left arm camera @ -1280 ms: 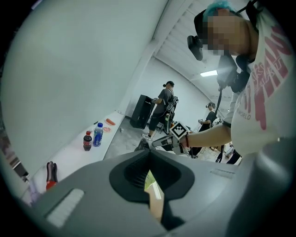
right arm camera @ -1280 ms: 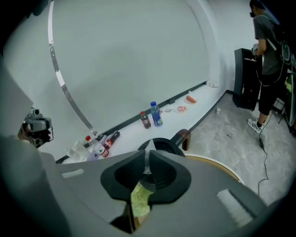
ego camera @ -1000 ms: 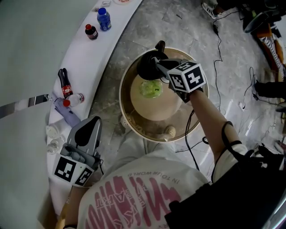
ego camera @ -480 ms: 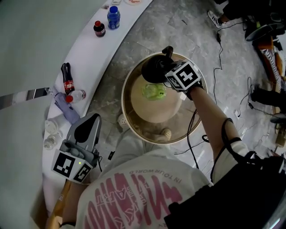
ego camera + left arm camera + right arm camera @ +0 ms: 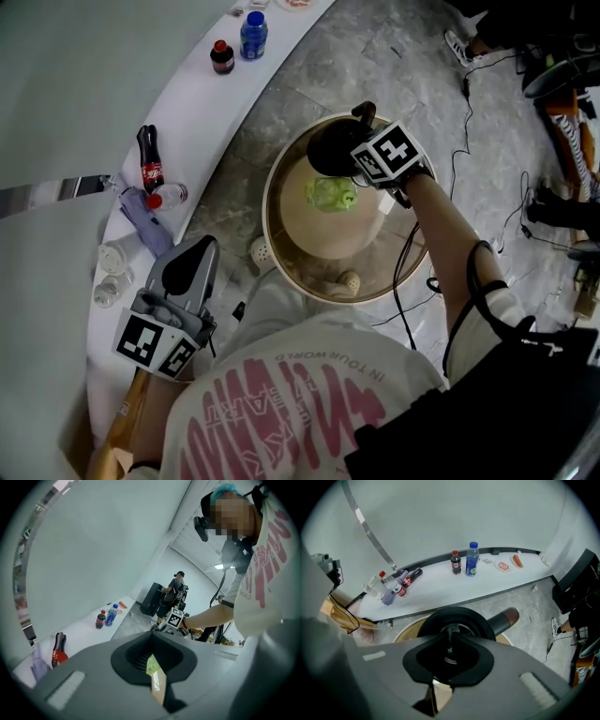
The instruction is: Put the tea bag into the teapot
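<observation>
A black teapot (image 5: 328, 150) stands at the far edge of a round wooden tea tray (image 5: 281, 169); its dark handle (image 5: 506, 618) sticks out to the right. My right gripper (image 5: 449, 638) is right over the teapot's lid (image 5: 461, 620). Its jaws are closing, with the lid's small knob between the tips. In the head view its marker cube (image 5: 384, 155) covers part of the pot. My left gripper (image 5: 151, 660) is held low at the left, away from the tray. It is shut on a tea bag (image 5: 157, 684) with a yellow-green tag.
A green item (image 5: 330, 194) lies in the tray's middle, and two small white pieces (image 5: 349, 279) sit near its front rim. A curved white counter (image 5: 187, 112) at the left carries bottles (image 5: 251, 22) and a purple cloth (image 5: 145, 225). Cables (image 5: 459, 112) cross the stone floor at the right.
My right gripper has moved in over the teapot's lid. The left gripper still holds the tea bag in about the same place.
</observation>
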